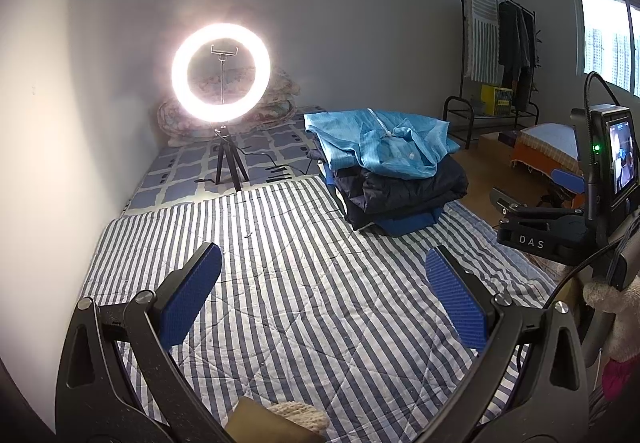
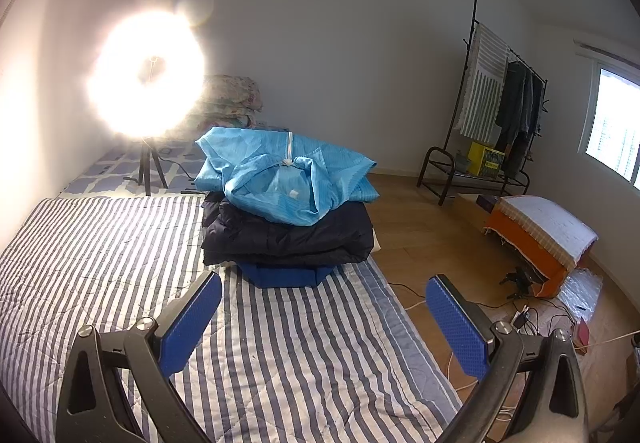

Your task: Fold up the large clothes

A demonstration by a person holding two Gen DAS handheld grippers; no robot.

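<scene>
A stack of three folded garments sits at the far right edge of the grey-and-white striped quilt (image 2: 100,243) on the bed: a crumpled light-blue zip-front jacket (image 2: 286,179) on top, a dark navy padded coat (image 2: 288,239) under it, and a royal-blue garment (image 2: 286,277) at the bottom. The left gripper (image 1: 324,289) and right gripper (image 2: 324,317) hover over bare quilt near the stack, each with jaws spread wide and holding nothing. Beyond stand one lit ring light on a tripod (image 1: 221,73), folded floral bedding (image 1: 280,99), and one black clothes rack (image 2: 496,111) with hanging garments.
</scene>
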